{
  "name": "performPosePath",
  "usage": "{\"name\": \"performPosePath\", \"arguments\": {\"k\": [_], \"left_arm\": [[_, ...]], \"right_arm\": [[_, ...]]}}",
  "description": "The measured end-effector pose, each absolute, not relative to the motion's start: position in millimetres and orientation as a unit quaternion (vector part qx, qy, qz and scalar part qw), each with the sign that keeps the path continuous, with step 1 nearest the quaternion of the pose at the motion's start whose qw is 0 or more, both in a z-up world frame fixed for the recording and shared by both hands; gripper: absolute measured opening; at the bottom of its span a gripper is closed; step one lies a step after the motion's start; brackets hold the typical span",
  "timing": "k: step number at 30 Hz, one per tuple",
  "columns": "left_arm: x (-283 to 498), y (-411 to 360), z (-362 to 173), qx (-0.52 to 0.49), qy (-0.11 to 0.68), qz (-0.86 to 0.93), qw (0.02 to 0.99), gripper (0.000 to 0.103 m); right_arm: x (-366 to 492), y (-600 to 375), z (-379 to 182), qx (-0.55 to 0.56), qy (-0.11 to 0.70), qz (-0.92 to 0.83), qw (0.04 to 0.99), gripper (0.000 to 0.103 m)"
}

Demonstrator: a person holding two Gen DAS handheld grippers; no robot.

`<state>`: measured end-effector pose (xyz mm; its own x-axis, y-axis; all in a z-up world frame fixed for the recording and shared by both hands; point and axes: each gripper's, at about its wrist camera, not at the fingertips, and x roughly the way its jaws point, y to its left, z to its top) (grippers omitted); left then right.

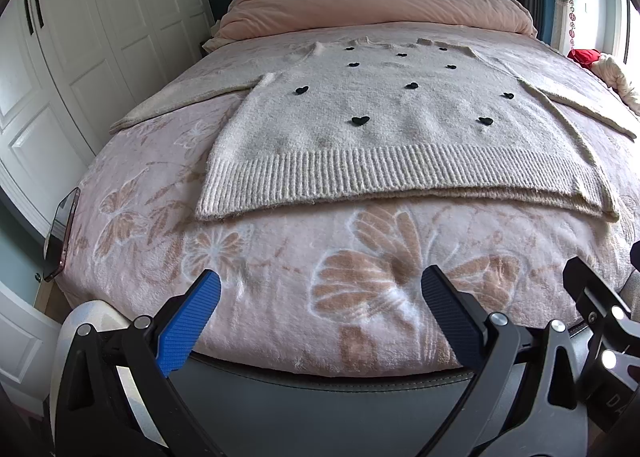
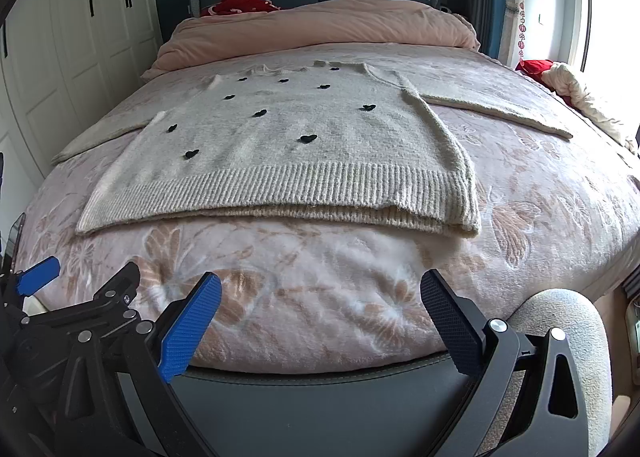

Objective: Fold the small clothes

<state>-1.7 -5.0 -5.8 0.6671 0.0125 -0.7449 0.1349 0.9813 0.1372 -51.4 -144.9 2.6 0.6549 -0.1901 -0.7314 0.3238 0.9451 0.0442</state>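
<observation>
A cream knitted sweater (image 1: 384,125) (image 2: 288,145) with small black hearts lies flat on the bed, face up, both sleeves spread out to the sides and the ribbed hem nearest me. My left gripper (image 1: 320,289) hovers open over the foot of the bed, short of the hem, with nothing between its fingers. My right gripper (image 2: 320,289) is open too, level with it at the foot of the bed, below the hem's right half. In the right wrist view the left gripper's blue fingertip (image 2: 38,275) shows at the far left.
The bed is covered by a pink floral blanket (image 1: 280,277) (image 2: 540,217). A pink duvet (image 1: 380,13) is bunched at the headboard. A phone (image 1: 60,233) rests at the bed's left edge. White wardrobes (image 1: 88,37) stand on the left. Red and cream clothes (image 2: 568,89) lie at right.
</observation>
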Motion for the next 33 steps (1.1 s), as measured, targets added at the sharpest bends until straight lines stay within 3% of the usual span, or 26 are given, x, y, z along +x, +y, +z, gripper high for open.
{"name": "performPosePath", "arguments": {"k": [33], "left_arm": [[5.0, 4.3, -5.4, 0.063, 0.415, -0.043, 0.907, 0.098]], "right_arm": [[-42.7, -154.8, -4.7, 0.101, 0.407, -0.151, 0.895, 0.098]]}}
